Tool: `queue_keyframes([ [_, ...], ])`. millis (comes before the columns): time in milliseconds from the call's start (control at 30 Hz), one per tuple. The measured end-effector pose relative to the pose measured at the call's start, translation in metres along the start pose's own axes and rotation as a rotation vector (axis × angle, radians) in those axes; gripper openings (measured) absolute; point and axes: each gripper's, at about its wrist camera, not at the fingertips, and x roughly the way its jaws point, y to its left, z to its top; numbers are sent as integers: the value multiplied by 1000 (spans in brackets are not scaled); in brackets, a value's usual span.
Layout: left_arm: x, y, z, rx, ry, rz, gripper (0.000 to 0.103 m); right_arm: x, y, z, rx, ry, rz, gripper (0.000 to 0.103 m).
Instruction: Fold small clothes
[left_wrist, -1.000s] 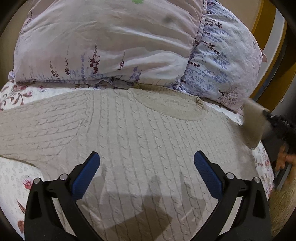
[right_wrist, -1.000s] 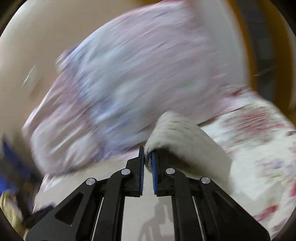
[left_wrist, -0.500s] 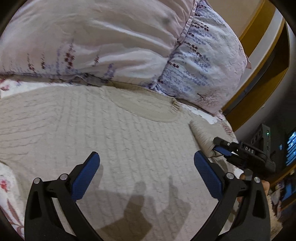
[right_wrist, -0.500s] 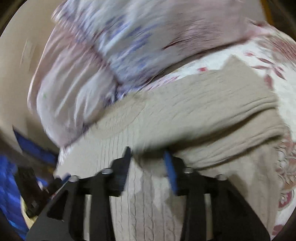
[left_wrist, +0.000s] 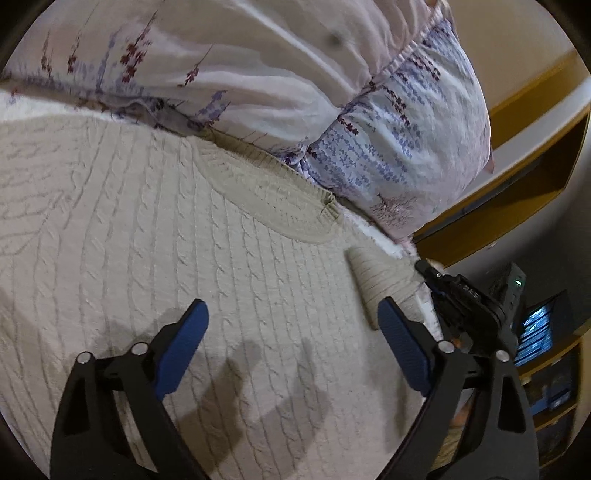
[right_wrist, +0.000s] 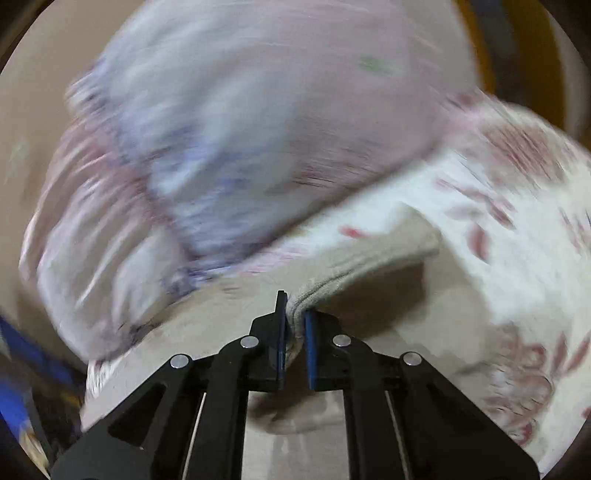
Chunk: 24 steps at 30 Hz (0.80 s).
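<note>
A beige cable-knit sweater (left_wrist: 207, 236) lies flat on the bed, neckline toward the pillows. My left gripper (left_wrist: 291, 343) is open and empty, hovering low over the sweater's body. The sweater's right sleeve (left_wrist: 376, 280) is folded in over the body, its ribbed cuff beside my left gripper's right finger. My right gripper (right_wrist: 294, 325) is shut on a fold of the sweater sleeve (right_wrist: 354, 266) and lifts it a little; this view is blurred by motion. The right gripper also shows in the left wrist view (left_wrist: 458, 299), at the sweater's right edge.
Two floral pillows (left_wrist: 280, 85) lie right behind the neckline. A floral bedsheet (right_wrist: 517, 236) shows to the right of the sleeve. Wooden furniture (left_wrist: 517, 192) and a lit screen (left_wrist: 535, 336) stand past the bed's right edge.
My right gripper opened on the sleeve half a second ago and has now shut on it again. The left gripper drifted right over the sweater, staying open.
</note>
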Motion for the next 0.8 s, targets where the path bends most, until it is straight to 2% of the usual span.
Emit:
queue_keyframes([
  [67,2,5,2,-42,7,-34,86,14,32,-12,-119,82,97,9],
  [133,6,8,3,-76,19,-61,85,36,66,-40,-267,247,187,14],
  [200,12,10,2,-101,38,-73,83,47,79,-62,-338,335,200,25],
  [267,18,10,1,-119,58,-75,80,48,80,-75,-363,371,203,34],
  [300,20,11,0,-128,64,-73,79,46,74,-78,-340,386,204,36],
  [367,23,12,0,-149,66,-69,74,43,60,-76,-267,399,205,49],
  [433,25,15,2,-182,63,-68,67,33,37,-71,-157,404,199,56],
  [500,29,20,5,-218,62,-67,59,22,12,-68,-60,405,185,56],
  [533,31,21,5,-227,61,-66,50,17,-2,-66,-2,399,173,56],
  [567,35,23,7,-240,63,-65,34,11,-17,-64,56,383,159,56],
  [600,39,24,9,-242,68,-65,26,7,-26,-63,96,367,149,56],
  [633,45,25,12,-230,75,-57,8,3,-38,-60,143,339,135,56],
  [800,39,15,30,-107,24,10,7,-7,-83,-42,331,195,51,56],
])
